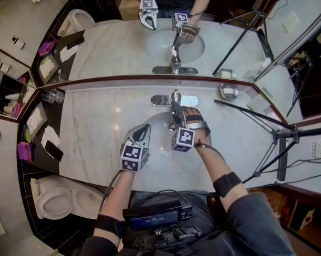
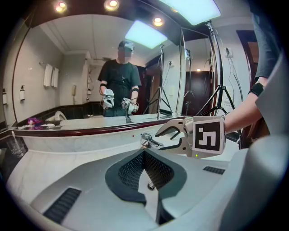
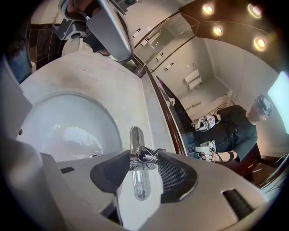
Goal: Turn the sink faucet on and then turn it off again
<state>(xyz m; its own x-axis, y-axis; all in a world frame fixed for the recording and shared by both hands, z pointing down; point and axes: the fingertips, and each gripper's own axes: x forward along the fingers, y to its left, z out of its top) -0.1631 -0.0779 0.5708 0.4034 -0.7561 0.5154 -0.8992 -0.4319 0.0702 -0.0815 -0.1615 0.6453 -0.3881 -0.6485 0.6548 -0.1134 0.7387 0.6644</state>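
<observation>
At the back of the sink (image 1: 159, 125), the lever of the faucet (image 1: 174, 101) stands between the wide-open jaws of my right gripper (image 3: 143, 162), not gripped yet; I should close squarely on it and move it gently. My left gripper (image 1: 142, 132) is closed, empty. Whether water runs I cannot make out.

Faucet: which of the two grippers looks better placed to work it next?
Right, probably. The right gripper has its open jaws on either side of the faucet, while the left gripper is shut and sits apart from it at the sink's edge.
</observation>
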